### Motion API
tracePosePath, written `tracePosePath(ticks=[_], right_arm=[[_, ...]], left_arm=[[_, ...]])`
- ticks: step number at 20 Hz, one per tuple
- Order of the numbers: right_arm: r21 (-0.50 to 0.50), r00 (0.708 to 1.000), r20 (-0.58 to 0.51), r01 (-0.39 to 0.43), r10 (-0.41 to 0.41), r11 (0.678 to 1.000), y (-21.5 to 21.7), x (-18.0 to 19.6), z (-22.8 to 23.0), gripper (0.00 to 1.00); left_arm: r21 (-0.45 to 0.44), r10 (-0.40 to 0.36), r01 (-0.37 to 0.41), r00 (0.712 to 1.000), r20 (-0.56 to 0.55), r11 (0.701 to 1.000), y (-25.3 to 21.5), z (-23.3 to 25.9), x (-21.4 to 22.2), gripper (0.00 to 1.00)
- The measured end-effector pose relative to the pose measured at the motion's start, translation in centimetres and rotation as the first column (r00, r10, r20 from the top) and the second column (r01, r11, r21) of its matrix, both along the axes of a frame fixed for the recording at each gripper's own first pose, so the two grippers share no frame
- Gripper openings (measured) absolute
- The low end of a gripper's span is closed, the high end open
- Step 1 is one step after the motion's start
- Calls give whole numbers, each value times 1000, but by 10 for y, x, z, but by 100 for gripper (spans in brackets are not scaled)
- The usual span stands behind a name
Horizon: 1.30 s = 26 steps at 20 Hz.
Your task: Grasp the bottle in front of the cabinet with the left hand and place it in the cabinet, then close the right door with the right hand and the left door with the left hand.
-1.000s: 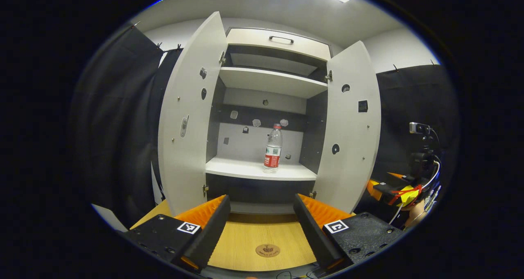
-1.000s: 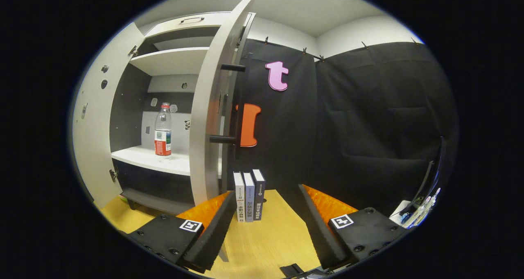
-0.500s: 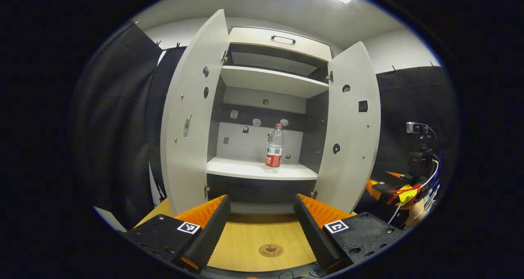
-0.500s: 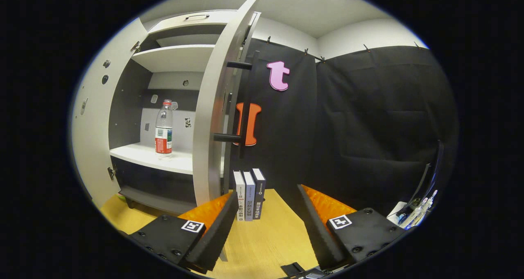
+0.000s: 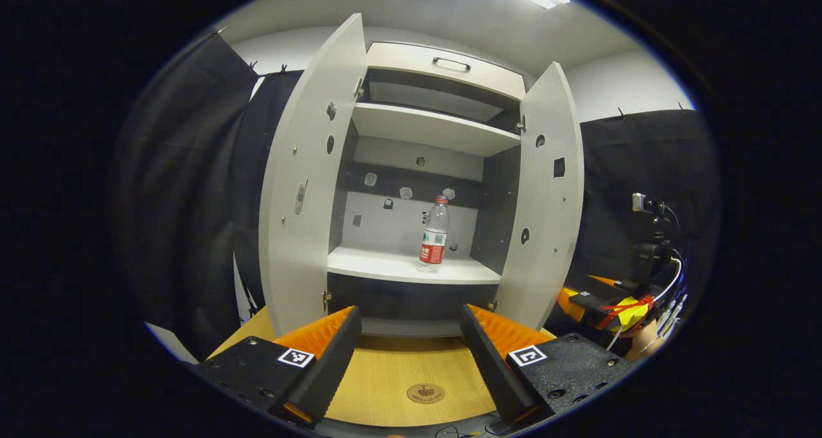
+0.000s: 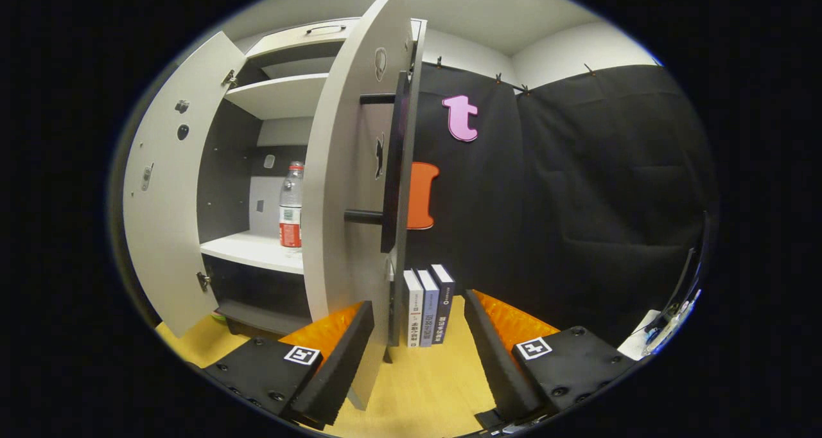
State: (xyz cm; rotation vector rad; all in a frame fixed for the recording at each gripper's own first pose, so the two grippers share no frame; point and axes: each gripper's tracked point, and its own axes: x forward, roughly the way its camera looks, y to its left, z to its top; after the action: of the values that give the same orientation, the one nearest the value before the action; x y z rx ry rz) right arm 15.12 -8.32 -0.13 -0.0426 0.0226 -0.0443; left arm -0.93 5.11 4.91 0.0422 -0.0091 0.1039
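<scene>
The bottle stands upright on the cabinet's lower shelf, toward its right half, so the placing step looks finished. From where the left gripper hangs back over the counter, its fingers released and holding nothing, the cabinet sits at 12 o'clock with both doors swung out.

What has changed over the last second is the right door. In the left gripper view it now reads narrower and more edge-on than it did, meaning it has begun to swing inward. In the right gripper view the right gripper has come in close: the door's lower edge now runs down just beside its left finger, and the handle stands at about 12 o'clock above the gap. Its fingers are spread apart and clasp nothing; whether one of them touches the door I cannot tell.

3 books stand on the counter just behind the door.

I judge the right-door closing is under way; the left door remains fully open for afterwards.
</scene>
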Motion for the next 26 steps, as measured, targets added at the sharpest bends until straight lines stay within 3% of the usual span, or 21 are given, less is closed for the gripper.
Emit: tracePosePath(ticks=[8, 12, 22, 26], right_arm=[[-6, 995, 8, -100, 100, 995, 47, 20, 6, 95], [-7, 996, 32, -84, 84, 996, 59, 44, 10, 95], [-26, 990, 18, -137, 138, 990, 114, 114, -1, 95], [-44, 991, 33, -131, 132, 990, 123, 123, 0, 95]], left_arm=[[3, 15, -15, 1000, 25, 1000, 6, 9, -2, 95], [0, 41, -41, 999, 36, 999, 12, 12, -3, 95], [-1, 88, -88, 995, 39, 996, 31, 14, 2, 95], [-6, 101, -101, 995, 23, 995, 40, 9, 7, 95]])
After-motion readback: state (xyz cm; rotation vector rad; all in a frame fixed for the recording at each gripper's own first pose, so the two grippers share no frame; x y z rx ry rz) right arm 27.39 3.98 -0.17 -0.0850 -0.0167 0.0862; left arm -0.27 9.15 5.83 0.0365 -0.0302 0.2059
